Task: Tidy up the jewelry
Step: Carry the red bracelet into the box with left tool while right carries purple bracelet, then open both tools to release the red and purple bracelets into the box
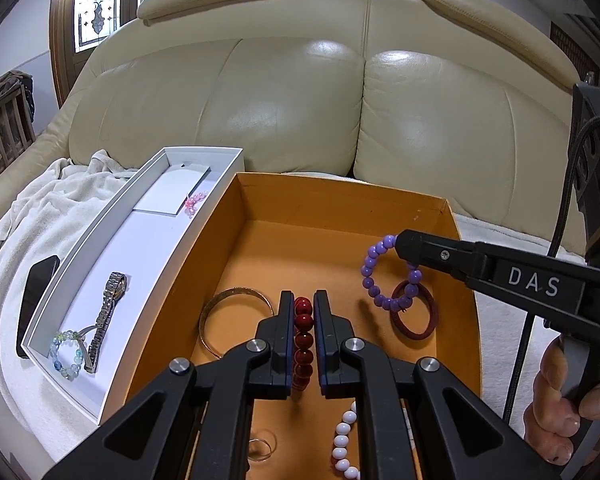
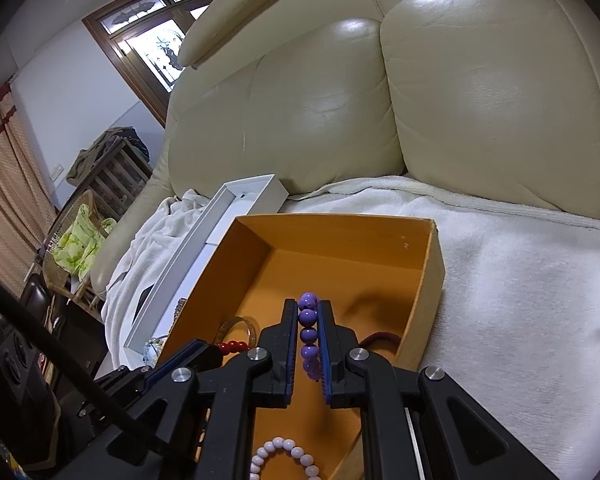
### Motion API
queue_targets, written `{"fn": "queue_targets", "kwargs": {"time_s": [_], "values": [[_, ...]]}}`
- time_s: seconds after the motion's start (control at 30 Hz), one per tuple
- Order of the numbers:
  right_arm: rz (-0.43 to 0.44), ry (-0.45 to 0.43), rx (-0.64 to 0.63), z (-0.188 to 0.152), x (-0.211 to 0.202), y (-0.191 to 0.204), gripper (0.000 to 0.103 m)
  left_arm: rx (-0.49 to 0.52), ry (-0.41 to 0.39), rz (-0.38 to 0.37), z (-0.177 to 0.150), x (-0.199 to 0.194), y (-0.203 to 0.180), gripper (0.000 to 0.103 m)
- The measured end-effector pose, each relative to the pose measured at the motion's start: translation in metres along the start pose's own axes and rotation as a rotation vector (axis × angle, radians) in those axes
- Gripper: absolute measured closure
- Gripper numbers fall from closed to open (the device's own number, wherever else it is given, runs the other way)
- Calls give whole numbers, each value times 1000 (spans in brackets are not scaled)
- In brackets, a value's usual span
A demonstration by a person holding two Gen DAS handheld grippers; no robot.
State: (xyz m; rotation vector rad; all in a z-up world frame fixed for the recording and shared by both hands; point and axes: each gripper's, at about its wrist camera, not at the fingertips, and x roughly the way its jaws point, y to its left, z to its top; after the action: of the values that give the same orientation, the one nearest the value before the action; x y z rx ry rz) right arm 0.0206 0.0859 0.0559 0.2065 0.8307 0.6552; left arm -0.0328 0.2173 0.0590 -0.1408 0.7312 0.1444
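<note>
Two grippers work over an orange cardboard box set on a white towel on a cream leather sofa. The left gripper has its jaws clamped on a dark red bead bracelet, whose beads run in a line between the pads. The right gripper has its jaws clamped on a purple bead bracelet; in the left wrist view this loop hangs from the fingertips above the box floor, at about 2 o'clock from the red beads.

On the box floor lie a thin gold bangle at 9 o'clock from the left gripper, a maroon hair-tie ring just below the purple loop, a white bead bracelet at 5 o'clock, and a clear ring near the bottom edge.

Beside the orange box, at 9 to 10 o'clock, stands a long white box holding a metal wristwatch, a blue-green bead bracelet and a pink bead piece. A dark phone lies on the towel along its far side. A hand grips the right gripper's handle.
</note>
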Motion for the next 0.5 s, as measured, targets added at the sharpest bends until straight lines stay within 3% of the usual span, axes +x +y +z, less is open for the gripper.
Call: {"fn": "queue_targets", "kwargs": {"time_s": [0.5], "values": [[17, 7, 15, 1, 10, 5, 92, 12, 29, 16, -2, 9, 2, 93]]}}
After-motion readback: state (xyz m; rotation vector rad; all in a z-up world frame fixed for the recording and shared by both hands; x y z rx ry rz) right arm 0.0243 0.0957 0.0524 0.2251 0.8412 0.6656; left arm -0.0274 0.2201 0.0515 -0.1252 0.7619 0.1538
